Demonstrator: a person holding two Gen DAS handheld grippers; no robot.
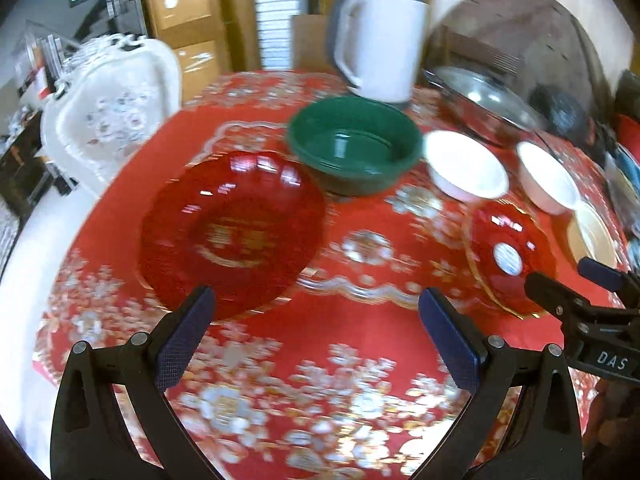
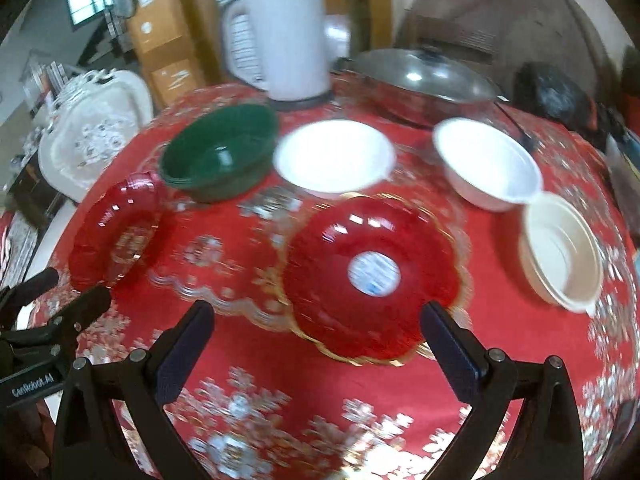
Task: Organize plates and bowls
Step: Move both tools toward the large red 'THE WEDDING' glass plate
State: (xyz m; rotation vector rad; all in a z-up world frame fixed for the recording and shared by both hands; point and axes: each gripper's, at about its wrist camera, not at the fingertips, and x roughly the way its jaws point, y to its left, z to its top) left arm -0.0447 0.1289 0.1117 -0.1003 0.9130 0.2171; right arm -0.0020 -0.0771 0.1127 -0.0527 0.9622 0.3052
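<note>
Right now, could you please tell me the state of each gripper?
Left gripper: open, holding nothing.
Right gripper: open, holding nothing.

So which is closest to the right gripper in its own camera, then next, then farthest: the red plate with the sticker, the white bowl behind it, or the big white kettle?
1. Red scalloped plate with the round white sticker: just ahead of the open right gripper.
2. Round white bowl: behind that plate, mid-table.
3. Tall white plastic kettle: at the table's far edge.
</note>
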